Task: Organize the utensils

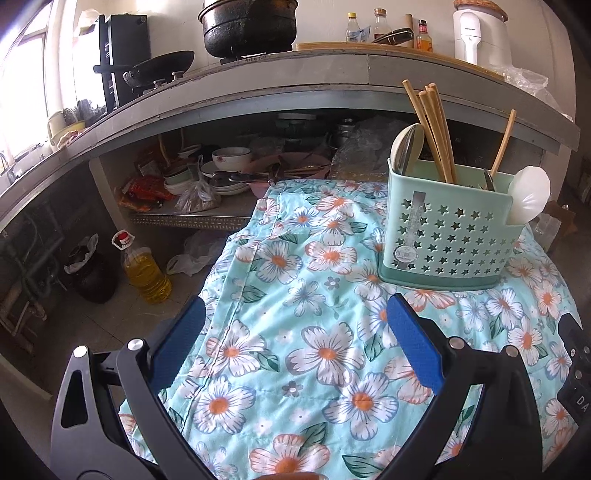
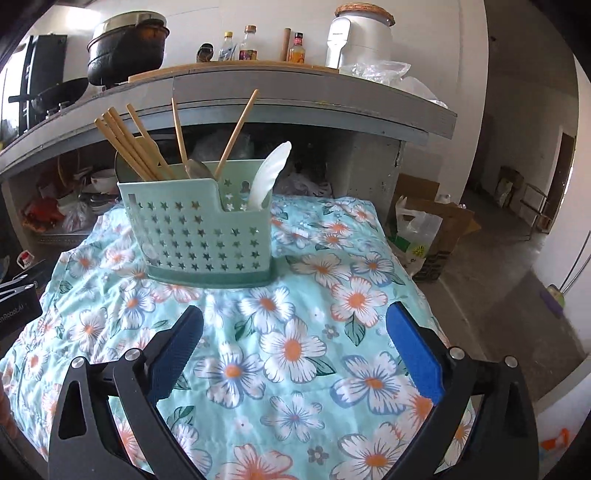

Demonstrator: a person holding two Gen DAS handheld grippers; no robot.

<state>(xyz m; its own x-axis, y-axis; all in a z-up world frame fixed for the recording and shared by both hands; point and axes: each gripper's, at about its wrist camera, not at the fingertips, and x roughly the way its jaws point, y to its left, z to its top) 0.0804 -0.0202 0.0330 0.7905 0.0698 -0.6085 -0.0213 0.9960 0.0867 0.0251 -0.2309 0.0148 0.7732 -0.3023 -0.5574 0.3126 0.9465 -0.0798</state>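
Note:
A mint green utensil holder [image 1: 447, 236] with star holes stands on a floral cloth [image 1: 295, 332]. It holds several wooden chopsticks [image 1: 432, 129], a metal spoon [image 1: 406, 147] and a white plastic spoon [image 1: 528, 195]. My left gripper [image 1: 295, 317] is open and empty, hovering over the cloth short of the holder. In the right wrist view the holder [image 2: 199, 236] stands ahead with chopsticks [image 2: 129, 144] and the white spoon [image 2: 267, 177] inside. My right gripper [image 2: 293, 325] is open and empty above the cloth [image 2: 295, 350].
A grey counter [image 1: 295, 77] runs behind, with a black pot [image 1: 247, 26], bottles [image 1: 380, 26] and a white appliance [image 1: 476, 33]. Dishes [image 1: 229, 166] fill the shelf below. An oil bottle [image 1: 144, 269] stands on the floor at left. A box and bag [image 2: 424, 236] sit at right.

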